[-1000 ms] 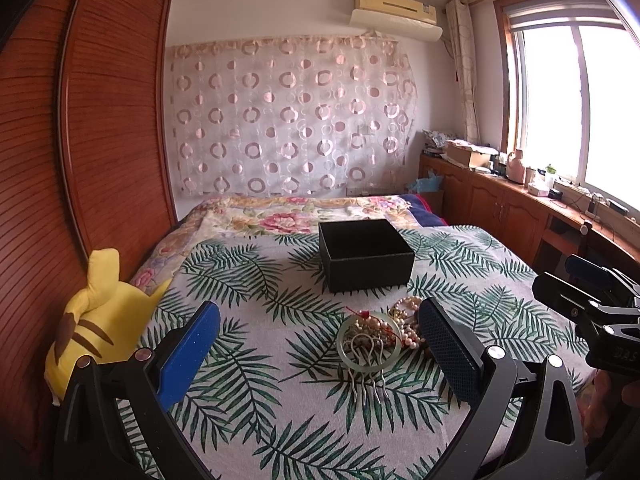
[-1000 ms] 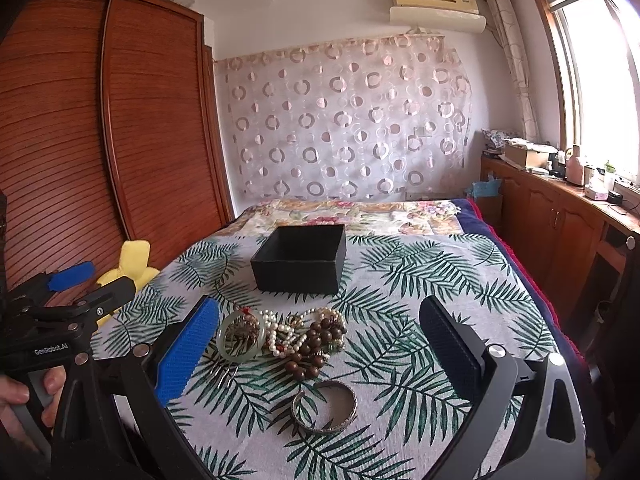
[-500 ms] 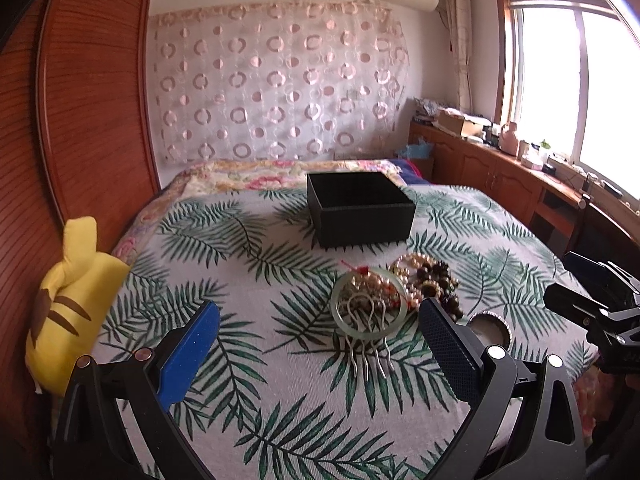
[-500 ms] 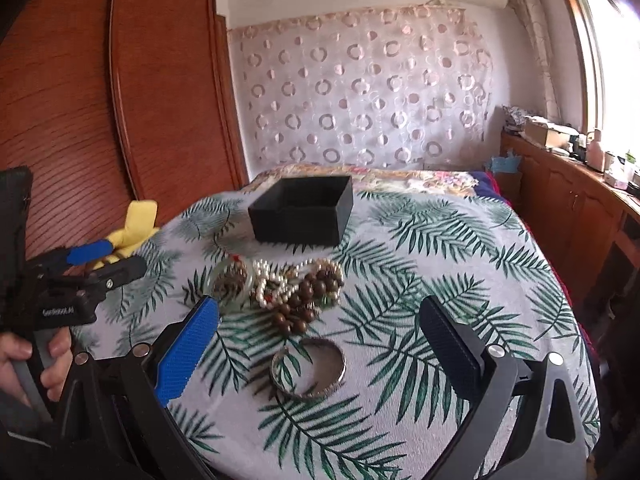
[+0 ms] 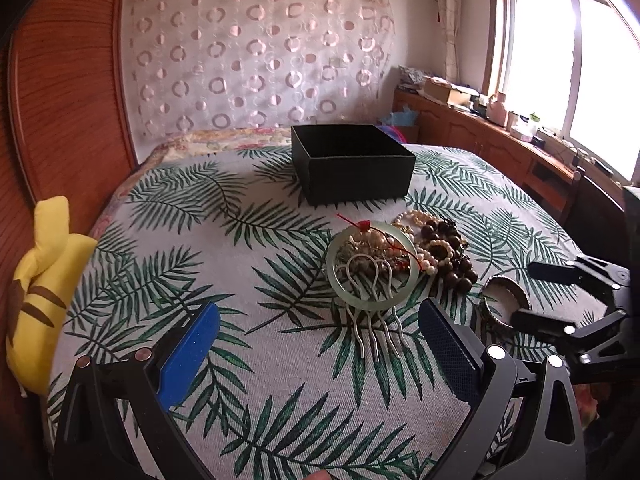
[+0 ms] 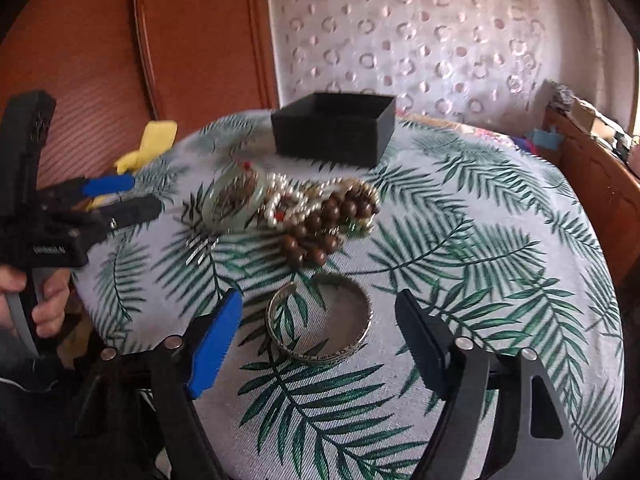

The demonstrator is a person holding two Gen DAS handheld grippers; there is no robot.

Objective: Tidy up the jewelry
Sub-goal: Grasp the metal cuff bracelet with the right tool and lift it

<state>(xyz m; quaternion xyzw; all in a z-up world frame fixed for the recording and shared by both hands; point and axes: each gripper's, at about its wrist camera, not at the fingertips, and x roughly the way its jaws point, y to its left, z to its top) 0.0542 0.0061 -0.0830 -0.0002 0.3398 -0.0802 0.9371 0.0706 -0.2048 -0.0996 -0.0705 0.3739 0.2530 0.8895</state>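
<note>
While both grippers hang over the leaf-print bedspread (image 5: 256, 264), nothing has gone into the black box (image 5: 352, 168) as far as I can see, so I judge the first pick is the step in hand.

Left wrist view: my left gripper (image 5: 318, 340) stands wide open and empty, its blue pad at 8 o'clock and its dark pad at 4 o'clock. Dead ahead at 12 o'clock lies the jade bangle (image 5: 372, 266), with a metal hair comb (image 5: 372, 320) lying across it, prongs pointing back toward me. Pearls and brown beads (image 5: 444, 248) are heaped against the bangle's 3 o'clock side, and the box sits beyond, apart from the pile. To pick well here I would take the comb by its free prongs, not the tangled top. Open cloth runs toward 9 o'clock; the yellow plush toy (image 5: 36, 292) marks the bed's edge there.

Right wrist view: my right gripper (image 6: 318, 340) is also spread open, holding nothing, and the silver bangle (image 6: 320, 320) lies flat between its fingers, touching neither. I would lower squarely and close across the band's rim, since a flat ring can skid on cloth. The bead heap is near at 12 o'clock, so keep low and short. The left gripper sits at 9 o'clock; the bedspread is free toward 3 o'clock for lifting clear.
</note>
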